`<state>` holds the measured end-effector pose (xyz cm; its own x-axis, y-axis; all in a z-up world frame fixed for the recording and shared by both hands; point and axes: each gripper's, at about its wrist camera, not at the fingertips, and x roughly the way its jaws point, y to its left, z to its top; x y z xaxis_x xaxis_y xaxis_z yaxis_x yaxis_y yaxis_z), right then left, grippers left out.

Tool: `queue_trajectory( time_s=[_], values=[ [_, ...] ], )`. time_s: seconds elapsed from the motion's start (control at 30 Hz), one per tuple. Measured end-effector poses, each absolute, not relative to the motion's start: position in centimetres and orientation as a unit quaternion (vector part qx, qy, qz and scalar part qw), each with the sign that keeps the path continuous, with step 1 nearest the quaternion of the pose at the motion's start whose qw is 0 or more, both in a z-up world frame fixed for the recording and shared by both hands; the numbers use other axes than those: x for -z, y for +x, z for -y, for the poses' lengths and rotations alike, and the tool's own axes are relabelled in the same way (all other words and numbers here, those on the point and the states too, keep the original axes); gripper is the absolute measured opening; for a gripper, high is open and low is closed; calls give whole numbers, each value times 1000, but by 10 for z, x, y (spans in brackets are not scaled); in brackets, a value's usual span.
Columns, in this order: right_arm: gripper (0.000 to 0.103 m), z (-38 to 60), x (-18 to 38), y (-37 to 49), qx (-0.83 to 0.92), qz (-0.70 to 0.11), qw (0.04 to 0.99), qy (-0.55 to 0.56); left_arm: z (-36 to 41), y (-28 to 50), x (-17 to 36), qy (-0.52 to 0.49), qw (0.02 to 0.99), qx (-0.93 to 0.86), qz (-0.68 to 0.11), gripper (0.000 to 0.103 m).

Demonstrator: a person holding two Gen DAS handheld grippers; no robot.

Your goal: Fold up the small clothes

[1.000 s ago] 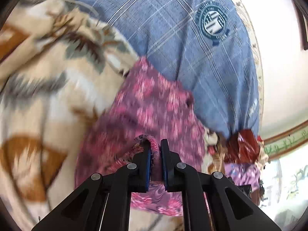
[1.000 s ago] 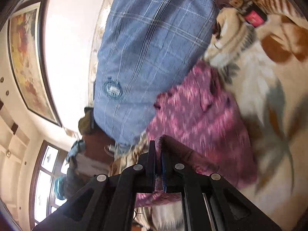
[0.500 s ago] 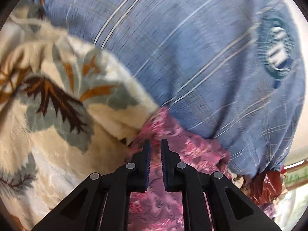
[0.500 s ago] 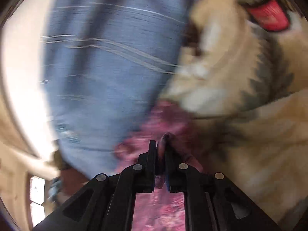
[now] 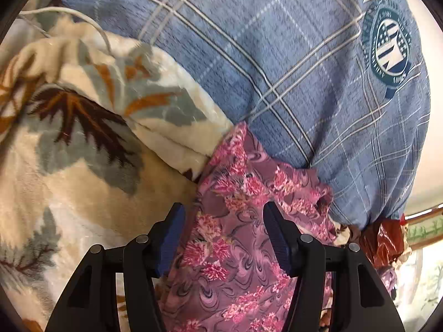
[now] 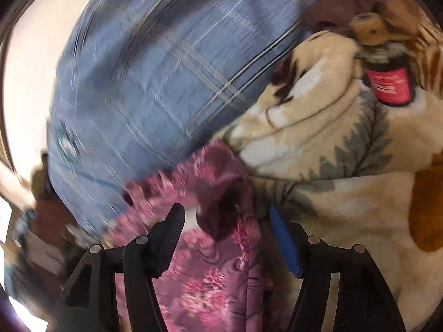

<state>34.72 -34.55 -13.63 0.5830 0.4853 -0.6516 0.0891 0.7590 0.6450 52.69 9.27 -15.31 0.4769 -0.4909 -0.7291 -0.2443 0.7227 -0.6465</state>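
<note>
Floral garment between both spread tools

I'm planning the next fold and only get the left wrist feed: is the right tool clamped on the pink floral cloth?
Observer: No. The right tool is open, with the pink floral cloth lying loose between its fingers.
Operator: Is anything on the blanket that I can't see?
Observer: Yes, a red-labelled bottle with a tan cap lies among the folds of the blanket, near the blue plaid pillow.
Operator: Is anything past the bottle?
Observer: A dark brown cloth lies beyond it, against the pillow's far end. The view is blurred, so I can't tell more.
</note>
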Motion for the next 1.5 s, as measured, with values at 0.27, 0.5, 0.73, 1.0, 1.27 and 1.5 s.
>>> queue_trajectory(
  time_s=[0.27, 0.5, 0.73, 1.0, 1.27, 1.5],
  values=[
    [62, 334, 135, 353, -123, -447, 847, 262, -59, 561, 159, -311, 790, 93, -520, 57],
    [8, 322, 99, 386, -143, -405, 864, 262, -37, 569, 126, -267, 847, 70, -454, 1],
    [16, 326, 138, 426, -72, -488, 818, 298, -75, 590, 132, -319, 822, 66, -467, 2],
    [38, 348, 138, 384, -100, -451, 828, 317, -66, 586, 148, -305, 799, 121, -504, 64],
    [39, 346, 145, 376, -93, -454, 829, 312, -14, 589, 159, -215, 818, 126, -518, 5],
    [6, 320, 125, 391, -102, -429, 850, 288, -12, 578, 126, -194, 866, 84, -453, 4]
  ],
)
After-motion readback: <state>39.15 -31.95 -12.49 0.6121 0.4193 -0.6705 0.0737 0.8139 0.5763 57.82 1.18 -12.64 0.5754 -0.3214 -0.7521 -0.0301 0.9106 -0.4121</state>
